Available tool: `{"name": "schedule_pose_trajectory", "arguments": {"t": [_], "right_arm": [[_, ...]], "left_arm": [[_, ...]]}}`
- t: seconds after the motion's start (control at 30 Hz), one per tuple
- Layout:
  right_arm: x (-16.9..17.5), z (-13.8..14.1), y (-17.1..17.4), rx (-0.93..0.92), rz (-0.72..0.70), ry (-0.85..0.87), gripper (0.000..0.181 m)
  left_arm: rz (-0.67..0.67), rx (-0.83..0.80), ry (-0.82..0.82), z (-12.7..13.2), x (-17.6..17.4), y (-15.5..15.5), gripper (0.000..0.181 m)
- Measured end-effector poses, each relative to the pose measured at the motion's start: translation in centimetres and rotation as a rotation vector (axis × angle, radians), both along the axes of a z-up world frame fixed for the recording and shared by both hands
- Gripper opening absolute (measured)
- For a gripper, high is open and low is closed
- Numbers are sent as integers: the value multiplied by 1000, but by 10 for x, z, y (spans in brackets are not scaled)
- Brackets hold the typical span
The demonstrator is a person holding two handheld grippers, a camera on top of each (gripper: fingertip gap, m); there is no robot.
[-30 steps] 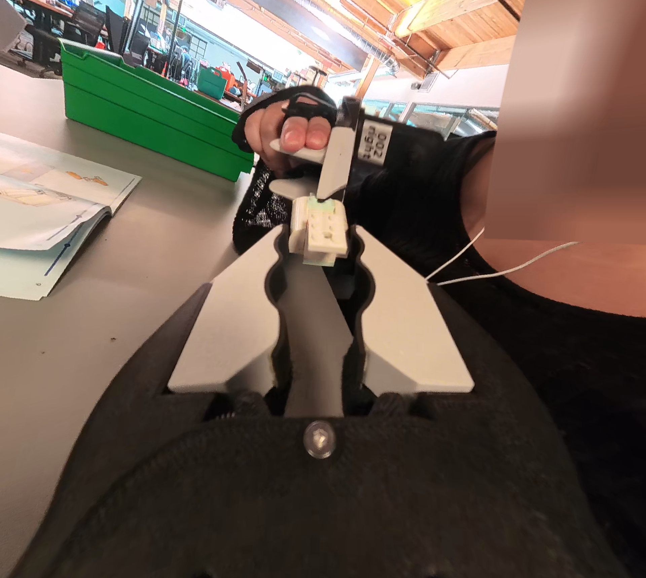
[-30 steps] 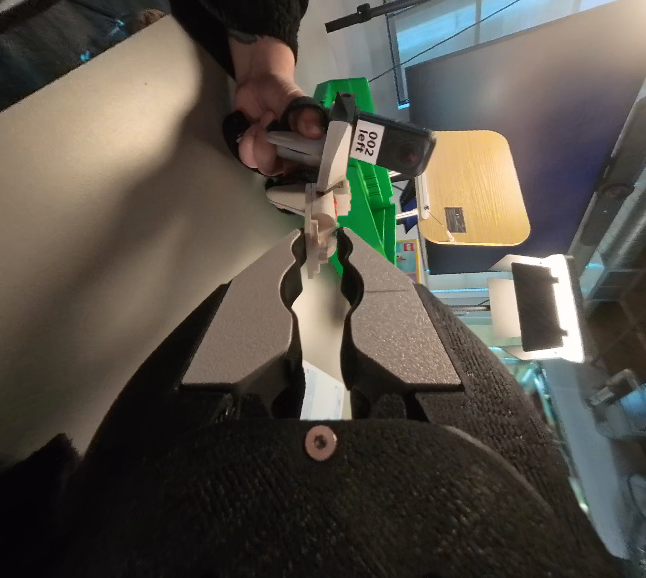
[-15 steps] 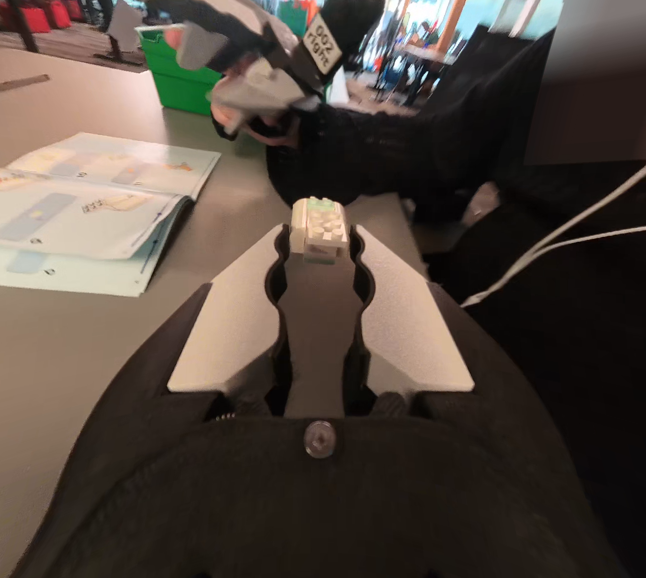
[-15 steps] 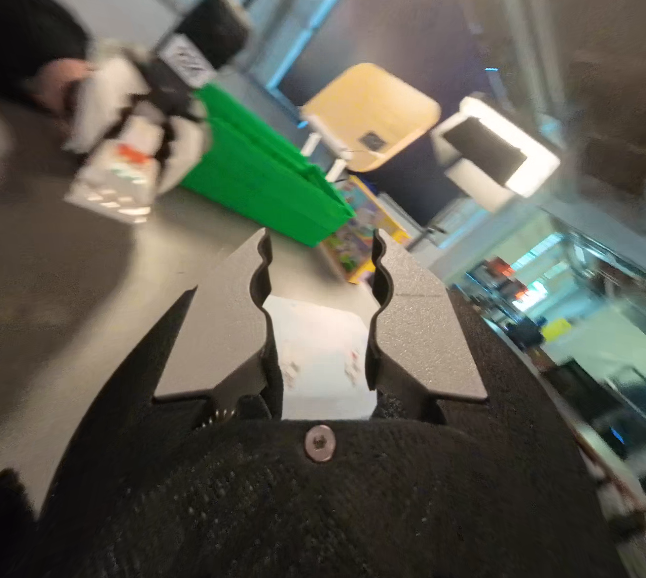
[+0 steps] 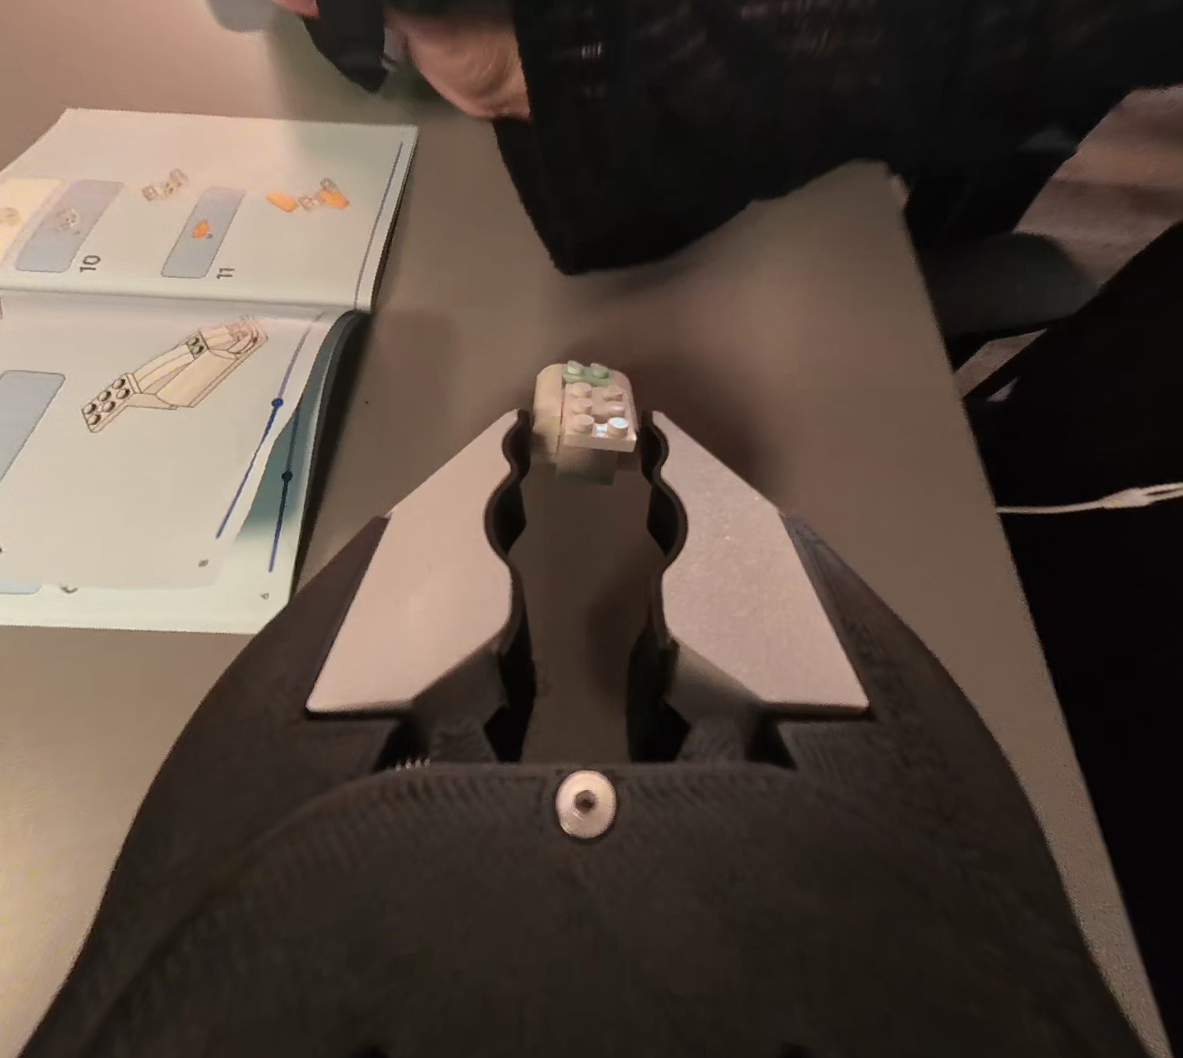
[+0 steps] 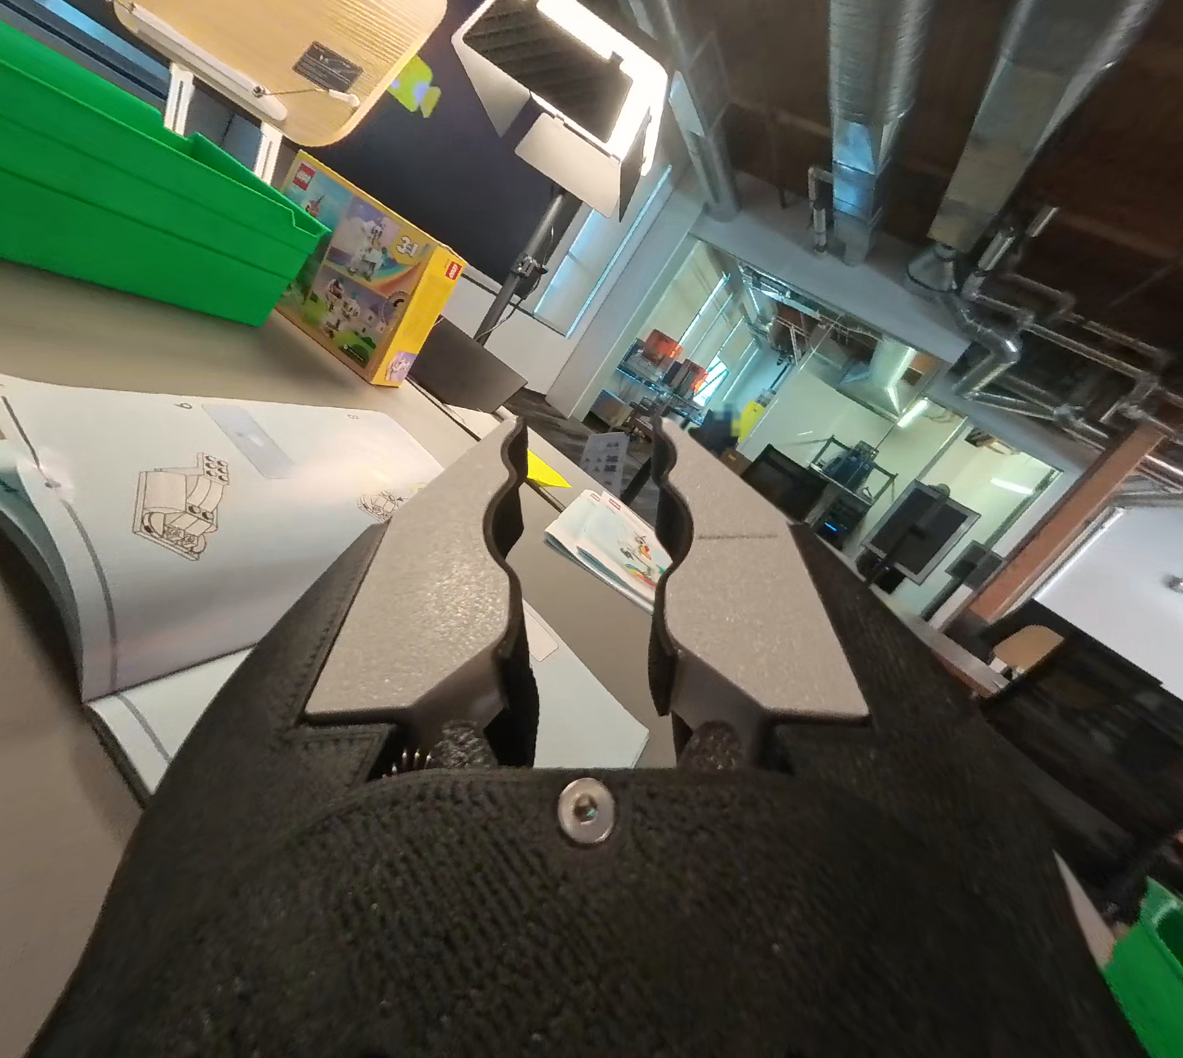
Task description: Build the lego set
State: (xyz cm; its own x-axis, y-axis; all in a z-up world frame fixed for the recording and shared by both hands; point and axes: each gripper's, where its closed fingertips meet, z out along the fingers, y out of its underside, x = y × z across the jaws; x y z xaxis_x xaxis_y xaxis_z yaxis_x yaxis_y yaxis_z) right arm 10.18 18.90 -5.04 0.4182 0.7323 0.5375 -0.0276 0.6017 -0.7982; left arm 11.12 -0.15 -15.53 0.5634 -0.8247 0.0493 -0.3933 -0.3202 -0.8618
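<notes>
My left gripper (image 5: 586, 425) is shut on a small white lego assembly (image 5: 589, 416) with a pale green piece at its far end, held just above the grey table (image 5: 800, 361). The open instruction booklet (image 5: 160, 361) lies to its left. My right gripper (image 6: 587, 438) is open and empty, tilted up over the same booklet (image 6: 211, 509). In the left wrist view the hand holding the right gripper (image 5: 474, 60), in a black sleeve, passes over the far part of the table.
A green bin (image 6: 128, 220) stands on the table at the back left, with a yellow lego box (image 6: 378, 284) beside it. A second booklet (image 6: 608, 547) lies farther off near the table edge. A lamp panel (image 6: 563, 86) and a wooden tabletop (image 6: 281, 3) stand behind.
My right gripper let go of the assembly, opened and swung away toward the booklet. My left gripper tipped down toward the table, still holding the assembly.
</notes>
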Motion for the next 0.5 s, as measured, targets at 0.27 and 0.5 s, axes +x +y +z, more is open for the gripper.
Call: {"name": "schedule_pose_trajectory", "arguments": {"t": [0.27, 0.5], "right_arm": [[3, 4, 0, -44, 12, 37, 30], [10, 13, -5, -6, -24, 73, 26]], "left_arm": [[3, -27, 142, -19, -1, -4, 33], [1, -21, 185, -24, -4, -9, 34]]}}
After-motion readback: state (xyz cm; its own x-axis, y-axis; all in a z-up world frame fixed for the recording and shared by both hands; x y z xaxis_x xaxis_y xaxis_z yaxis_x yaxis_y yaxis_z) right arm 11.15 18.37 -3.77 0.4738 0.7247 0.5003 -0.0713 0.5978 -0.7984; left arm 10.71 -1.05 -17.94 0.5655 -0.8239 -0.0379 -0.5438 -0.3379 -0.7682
